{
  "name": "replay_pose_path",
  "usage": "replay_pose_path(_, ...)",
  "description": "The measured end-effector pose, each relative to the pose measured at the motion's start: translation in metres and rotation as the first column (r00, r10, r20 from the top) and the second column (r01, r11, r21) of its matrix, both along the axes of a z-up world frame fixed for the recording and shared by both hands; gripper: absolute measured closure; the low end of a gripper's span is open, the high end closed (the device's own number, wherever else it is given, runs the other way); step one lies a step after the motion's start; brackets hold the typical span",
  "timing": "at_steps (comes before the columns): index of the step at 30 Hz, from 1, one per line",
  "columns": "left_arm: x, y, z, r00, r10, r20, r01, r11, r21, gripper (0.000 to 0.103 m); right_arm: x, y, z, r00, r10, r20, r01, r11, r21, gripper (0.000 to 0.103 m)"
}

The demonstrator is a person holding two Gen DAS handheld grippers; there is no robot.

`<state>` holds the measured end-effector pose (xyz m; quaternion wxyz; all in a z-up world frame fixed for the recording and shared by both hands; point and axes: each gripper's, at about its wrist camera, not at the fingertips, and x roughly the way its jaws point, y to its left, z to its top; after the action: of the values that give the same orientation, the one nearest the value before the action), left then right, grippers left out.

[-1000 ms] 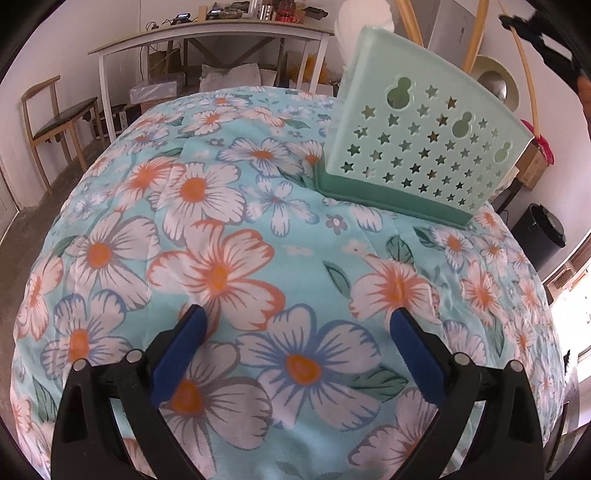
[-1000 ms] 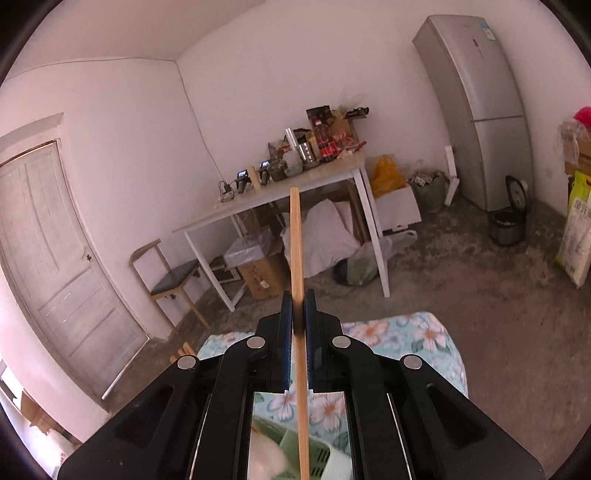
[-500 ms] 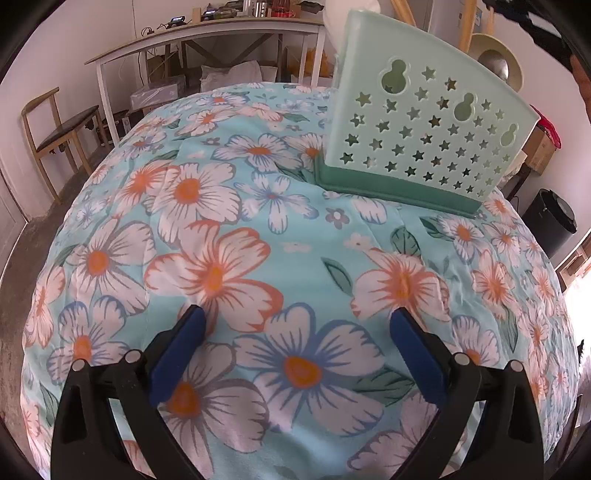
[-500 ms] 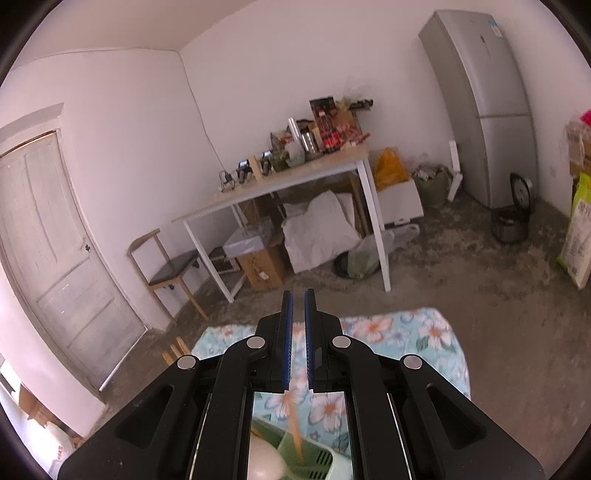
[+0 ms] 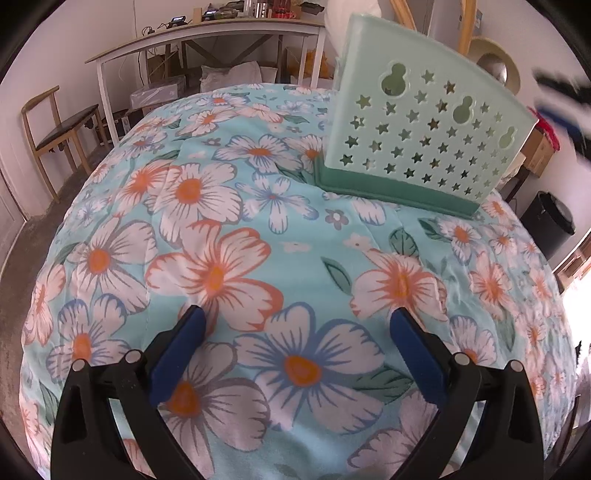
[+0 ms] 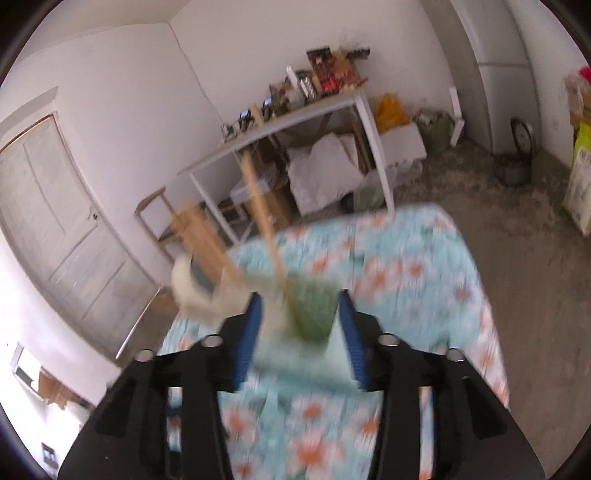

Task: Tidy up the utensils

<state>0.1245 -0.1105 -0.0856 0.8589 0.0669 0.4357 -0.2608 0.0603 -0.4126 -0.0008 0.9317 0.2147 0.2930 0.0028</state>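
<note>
Released, wooden utensil (image 6: 266, 229) stands tilted in green holder (image 6: 314, 314), right gripper (image 6: 301, 325) apart

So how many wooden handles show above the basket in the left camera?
2 wooden handles: one above the left end of the basket, one further right beside the ladle. Others may hide behind its wall.

The tablecloth (image 5: 258, 240) was pale turquoise, printed with white flowers edged in orange or blue around orange centres, plus green leaves. The utensil basket (image 5: 424, 136) was mint green, pierced with star and gourd shapes, on a darker green base. Both grippers had blue pads (image 5: 177, 350) on black bodies. The utensil handles (image 6: 266, 221) were light wood.
</note>
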Motion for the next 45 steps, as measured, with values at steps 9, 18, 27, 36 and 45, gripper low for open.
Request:
replay_pose_path(9, -0.033, 0.01, 0.071, 0.989, 0.016, 0.149, -0.015, 1.0, -0.008, 0.006, -0.066, 0.038, -0.027, 0.993, 0.004, -0.118, -0.013, 0.997, -0.078, 0.018)
replay_pose_path(18, -0.073, 0.015, 0.131, 0.963, 0.043, 0.266, -0.039, 0.999, -0.022, 0.006, -0.088, 0.06, -0.019, 0.991, -0.079, -0.112, 0.049, 0.969, -0.244, 0.01)
replay_pose_path(27, -0.093, 0.024, 0.152, 0.937, 0.098, 0.336, -0.093, 0.995, -0.031, 0.005, -0.106, 0.088, 0.007, 0.99, -0.136, -0.026, 0.118, 0.927, -0.355, 0.008)
replay_pose_path(36, -0.098, 0.03, 0.162, 0.909, 0.155, 0.386, -0.183, 0.982, 0.036, 0.006, -0.111, 0.087, 0.012, 0.981, -0.192, -0.002, 0.177, 0.911, -0.371, 0.008)
replay_pose_path(45, -0.094, 0.046, 0.169, 0.905, 0.221, 0.364, -0.245, 0.969, 0.022, 0.006, -0.112, 0.092, 0.018, 0.982, -0.19, 0.011, 0.179, 0.899, -0.4, 0.008)
